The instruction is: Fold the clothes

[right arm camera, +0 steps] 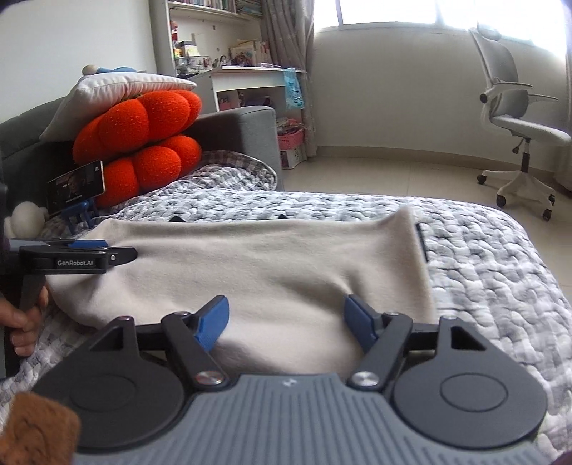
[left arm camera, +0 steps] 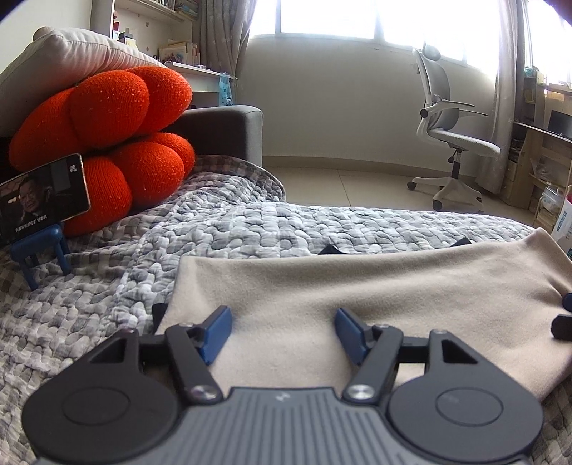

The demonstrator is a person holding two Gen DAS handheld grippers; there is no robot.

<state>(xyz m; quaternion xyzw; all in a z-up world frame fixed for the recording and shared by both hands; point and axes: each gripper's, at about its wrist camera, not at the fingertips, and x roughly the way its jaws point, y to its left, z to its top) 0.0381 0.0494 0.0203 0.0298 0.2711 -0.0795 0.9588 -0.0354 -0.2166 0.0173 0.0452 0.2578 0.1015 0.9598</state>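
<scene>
1. Left gripper point(left arm camera: 283, 327) and right gripper point(right arm camera: 286, 316) both hover at the near edge of the beige garment point(left arm camera: 357, 300) — jaws spread, nothing pinched.
2. The garment lies flat across the grey quilted blanket point(left arm camera: 250, 221).
3. Beyond — a phone point(left arm camera: 39, 195) on a blue stand, orange cushions point(left arm camera: 118, 143), an office chair point(left arm camera: 454, 136).

Window point(left arm camera: 321, 18) glare — soft (fisheye-warped) daylight
</scene>
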